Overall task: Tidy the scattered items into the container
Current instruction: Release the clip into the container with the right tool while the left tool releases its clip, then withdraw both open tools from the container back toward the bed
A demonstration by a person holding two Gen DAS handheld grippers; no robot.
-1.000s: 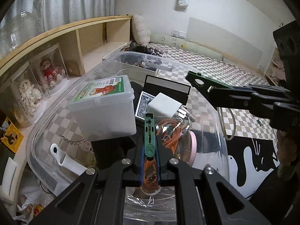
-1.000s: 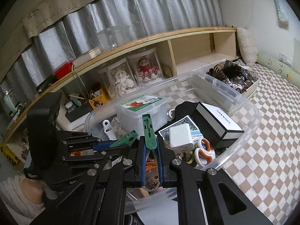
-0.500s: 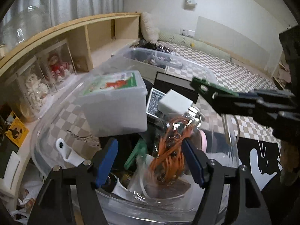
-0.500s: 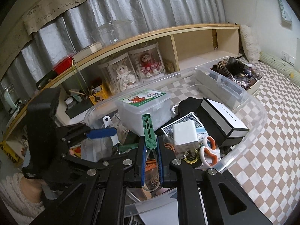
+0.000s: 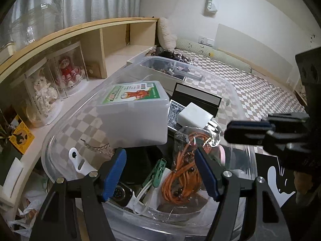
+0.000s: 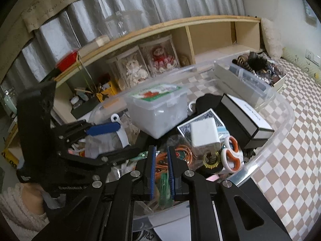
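Note:
The clear plastic container (image 5: 236,92) holds several items: a lidded white box (image 5: 134,112), a white charger (image 5: 194,116), a bag of orange cord (image 5: 184,170) and a green clip (image 5: 157,172). My left gripper (image 5: 160,172) is open just above the clip and cord. My right gripper (image 6: 160,158) is slightly open over the container (image 6: 280,128) with nothing between the blue pads; a green clip (image 6: 165,186) lies just below it. The scissors (image 6: 230,156) and black box (image 6: 246,118) lie to its right.
A second clear bin of dark items (image 6: 256,66) stands behind the container. A wooden shelf with boxed dolls (image 5: 66,72) runs along the left. Checkered bedding (image 6: 291,170) surrounds the container. My left gripper shows in the right wrist view (image 6: 104,128), my right gripper in the left wrist view (image 5: 250,134).
Both grippers were shut on green clips a second ago. The left opened first and dropped its clip into the container; the right jaws have now parted and its clip has fallen out.

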